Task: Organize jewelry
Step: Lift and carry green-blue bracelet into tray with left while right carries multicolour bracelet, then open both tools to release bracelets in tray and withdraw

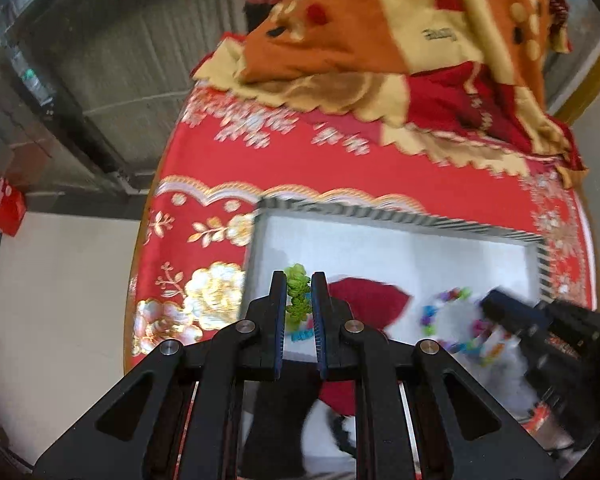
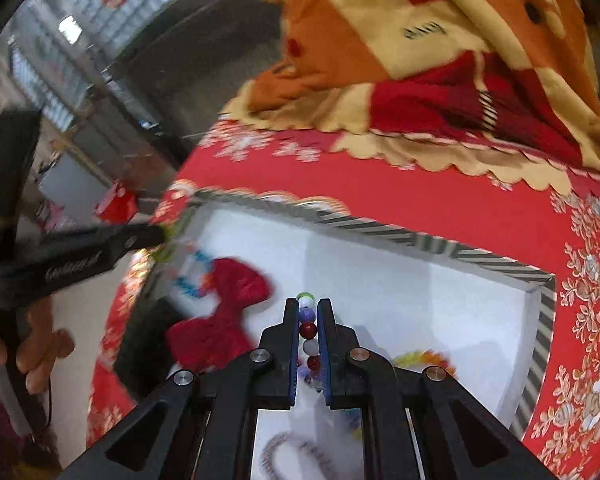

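A white tray [image 1: 400, 252] with a black-and-white striped rim lies on the red flowered cloth. My left gripper [image 1: 299, 280] is shut on a green beaded piece [image 1: 297, 294], above the tray's left end. Under it lie a red bow [image 1: 364, 300] and a blue piece [image 1: 302, 334]. A ring of many-coloured beads [image 1: 452, 316] lies further right, beside my right gripper's dark body [image 1: 540, 332]. In the right wrist view my right gripper [image 2: 308, 304] is shut on a strand of red, white, purple and green round beads [image 2: 309, 330] over the tray [image 2: 400, 280]. The red bow [image 2: 224, 316] is to its left.
An orange, cream and red blanket [image 1: 400, 40] is heaped at the far end of the red cloth [image 1: 300, 160]. A hand [image 2: 28, 356] grips the left tool. An orange-yellow bead piece [image 2: 424, 358] and dark chains [image 2: 284, 448] lie in the tray. White floor and a red box [image 1: 4, 208] are left.
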A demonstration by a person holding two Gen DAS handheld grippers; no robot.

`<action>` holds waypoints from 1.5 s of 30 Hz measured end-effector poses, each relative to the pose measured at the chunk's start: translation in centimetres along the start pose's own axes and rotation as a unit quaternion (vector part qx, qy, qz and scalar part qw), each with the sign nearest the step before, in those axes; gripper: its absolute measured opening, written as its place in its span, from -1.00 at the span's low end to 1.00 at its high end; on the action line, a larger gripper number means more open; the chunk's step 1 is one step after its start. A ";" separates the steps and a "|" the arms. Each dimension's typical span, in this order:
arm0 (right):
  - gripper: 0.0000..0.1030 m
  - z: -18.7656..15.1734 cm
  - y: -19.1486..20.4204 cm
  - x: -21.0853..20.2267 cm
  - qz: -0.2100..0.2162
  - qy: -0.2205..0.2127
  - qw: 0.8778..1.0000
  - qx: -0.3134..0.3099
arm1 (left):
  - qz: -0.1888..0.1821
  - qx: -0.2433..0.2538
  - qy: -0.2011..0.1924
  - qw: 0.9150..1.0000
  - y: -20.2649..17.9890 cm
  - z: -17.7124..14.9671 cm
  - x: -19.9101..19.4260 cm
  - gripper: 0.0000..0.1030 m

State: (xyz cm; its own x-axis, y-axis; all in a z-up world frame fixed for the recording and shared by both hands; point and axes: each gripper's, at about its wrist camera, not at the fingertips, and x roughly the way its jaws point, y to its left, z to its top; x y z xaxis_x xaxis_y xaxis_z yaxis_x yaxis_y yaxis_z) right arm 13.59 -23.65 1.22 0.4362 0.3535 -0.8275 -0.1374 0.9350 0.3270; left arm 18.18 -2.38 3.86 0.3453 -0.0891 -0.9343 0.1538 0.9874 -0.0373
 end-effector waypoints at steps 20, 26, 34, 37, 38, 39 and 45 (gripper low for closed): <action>-0.44 -0.4 -1.8 -1.0 -0.031 -0.005 0.999 0.043 | 0.006 -0.028 -0.016 0.999 0.0 -3.1 1.0 -0.04; -0.38 -2.5 -0.1 -4.3 -0.031 -0.021 0.999 0.032 | 0.013 -0.020 -0.034 0.999 -0.8 -5.0 -1.4 -0.04; -0.24 -7.0 1.7 -8.3 -0.041 -0.039 0.998 0.023 | 0.013 -0.014 -0.053 0.998 -1.7 -8.5 -4.5 -0.04; -0.24 -8.6 2.2 -9.5 -0.046 -0.043 0.998 0.022 | 0.015 -0.011 -0.056 0.998 -2.2 -9.9 -5.4 -0.04; -0.24 -9.2 2.3 -10.0 -0.047 -0.046 0.998 0.023 | 0.014 -0.011 -0.057 0.998 -2.4 -10.4 -5.7 -0.04; -0.24 -9.6 2.3 -10.4 -0.046 -0.048 0.997 0.024 | 0.013 -0.010 -0.057 0.998 -2.6 -10.9 -6.0 -0.04; -0.23 -12.5 1.8 -12.6 -0.054 -0.058 0.996 0.038 | 0.007 -0.009 -0.051 0.999 -3.6 -14.0 -7.2 -0.04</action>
State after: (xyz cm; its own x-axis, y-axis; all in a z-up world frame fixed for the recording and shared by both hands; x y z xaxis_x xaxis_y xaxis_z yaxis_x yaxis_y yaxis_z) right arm -3.32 -26.03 6.55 0.5458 0.2412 -0.8024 -0.0176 0.9608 0.2768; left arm 2.20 -3.49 5.79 0.4399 -0.0881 -0.8937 0.1322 0.9907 -0.0326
